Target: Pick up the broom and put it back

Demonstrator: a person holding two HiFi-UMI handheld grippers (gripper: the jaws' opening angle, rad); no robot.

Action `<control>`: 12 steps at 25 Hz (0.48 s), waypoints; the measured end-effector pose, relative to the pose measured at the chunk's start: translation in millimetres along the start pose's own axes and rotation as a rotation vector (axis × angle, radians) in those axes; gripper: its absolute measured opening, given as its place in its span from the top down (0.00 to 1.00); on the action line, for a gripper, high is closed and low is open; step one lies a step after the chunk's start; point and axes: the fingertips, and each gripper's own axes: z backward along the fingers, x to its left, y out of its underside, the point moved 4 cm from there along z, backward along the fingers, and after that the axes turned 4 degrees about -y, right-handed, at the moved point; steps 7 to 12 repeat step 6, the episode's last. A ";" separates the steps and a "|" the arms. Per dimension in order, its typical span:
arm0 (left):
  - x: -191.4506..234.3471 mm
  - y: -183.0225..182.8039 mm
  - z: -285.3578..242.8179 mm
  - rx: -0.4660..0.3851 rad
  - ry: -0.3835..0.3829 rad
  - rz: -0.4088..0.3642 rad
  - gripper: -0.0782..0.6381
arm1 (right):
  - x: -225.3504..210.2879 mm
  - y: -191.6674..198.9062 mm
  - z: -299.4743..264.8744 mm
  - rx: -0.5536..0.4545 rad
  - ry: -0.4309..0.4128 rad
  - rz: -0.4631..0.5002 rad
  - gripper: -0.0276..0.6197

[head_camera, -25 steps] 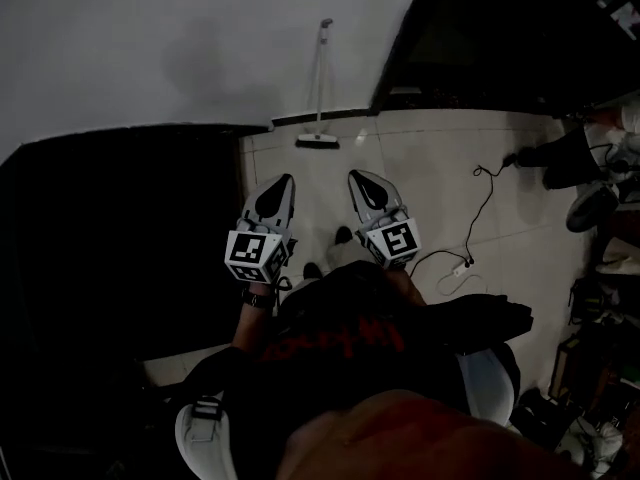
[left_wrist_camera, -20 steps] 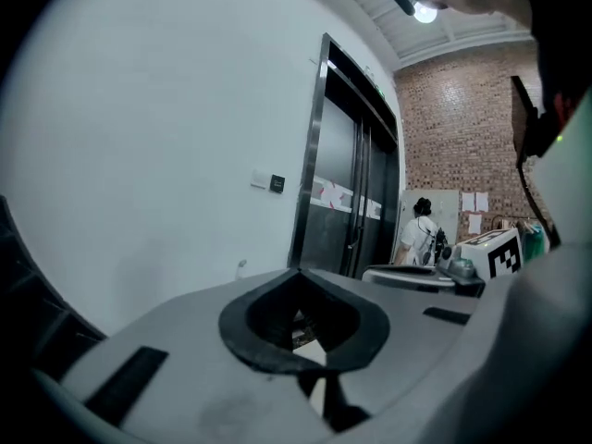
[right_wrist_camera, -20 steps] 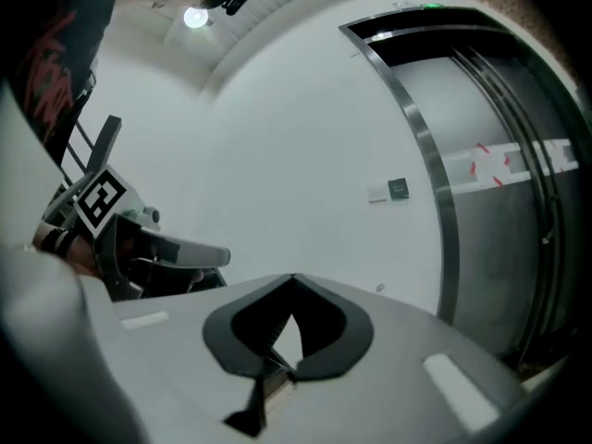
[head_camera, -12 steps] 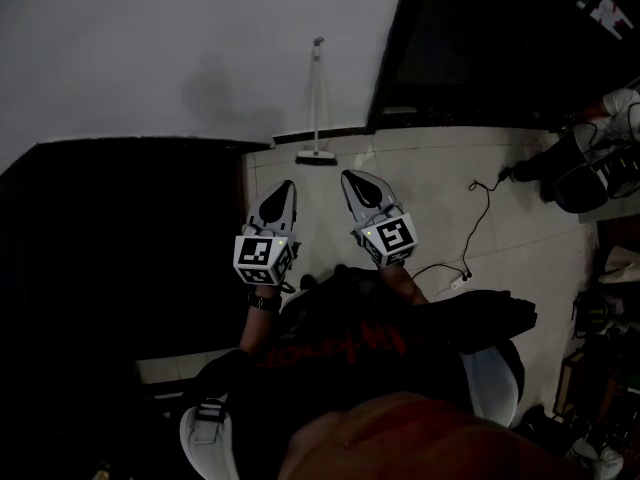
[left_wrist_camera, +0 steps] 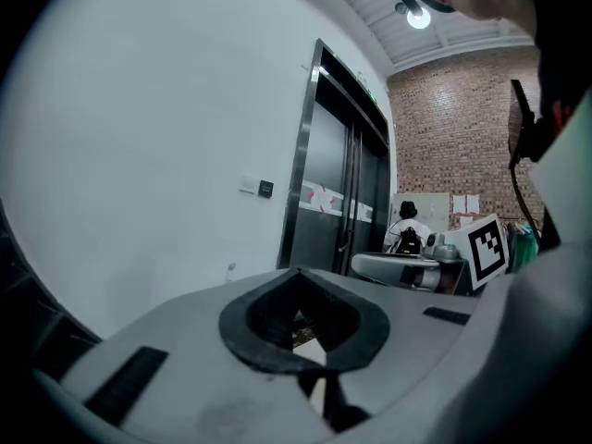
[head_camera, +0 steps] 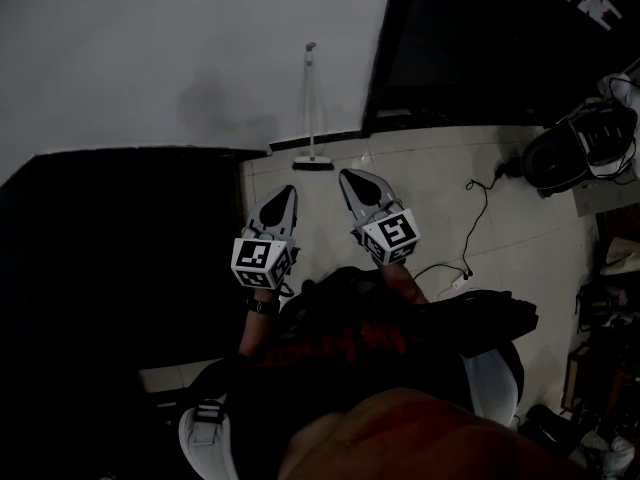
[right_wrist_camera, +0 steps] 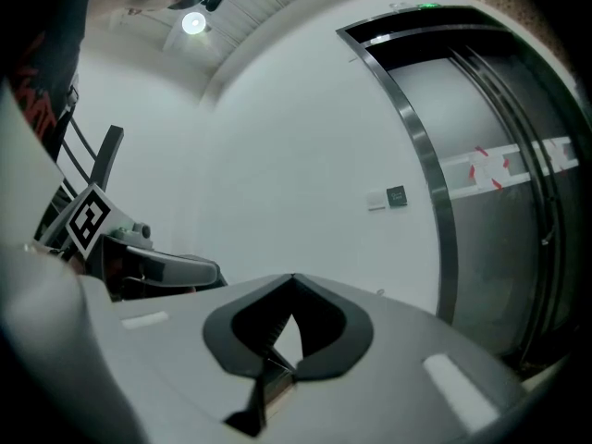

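The broom [head_camera: 313, 108] leans upright against the wall [head_camera: 150, 48], beyond the left gripper [head_camera: 283, 198] and right gripper [head_camera: 352, 181], both closed on nothing, which fits either awaiting pickup or already returned.

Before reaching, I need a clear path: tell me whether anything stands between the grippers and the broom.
Nothing visible does. The broom leans against the white wall, head on the tiled floor; only bare tile lies between it and the left gripper and right gripper. A cable lies further right.
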 end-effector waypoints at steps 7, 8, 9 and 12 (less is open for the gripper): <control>-4.6 8.4 8.6 -0.014 0.022 0.010 0.88 | 10.9 8.4 11.2 -0.005 0.014 0.005 0.96; -4.6 8.4 8.6 -0.014 0.022 0.010 0.88 | 10.9 8.4 11.2 -0.005 0.014 0.005 0.96; -4.6 8.4 8.6 -0.014 0.022 0.010 0.88 | 10.9 8.4 11.2 -0.005 0.014 0.005 0.96; -4.6 8.4 8.6 -0.014 0.022 0.010 0.88 | 10.9 8.4 11.2 -0.005 0.014 0.005 0.96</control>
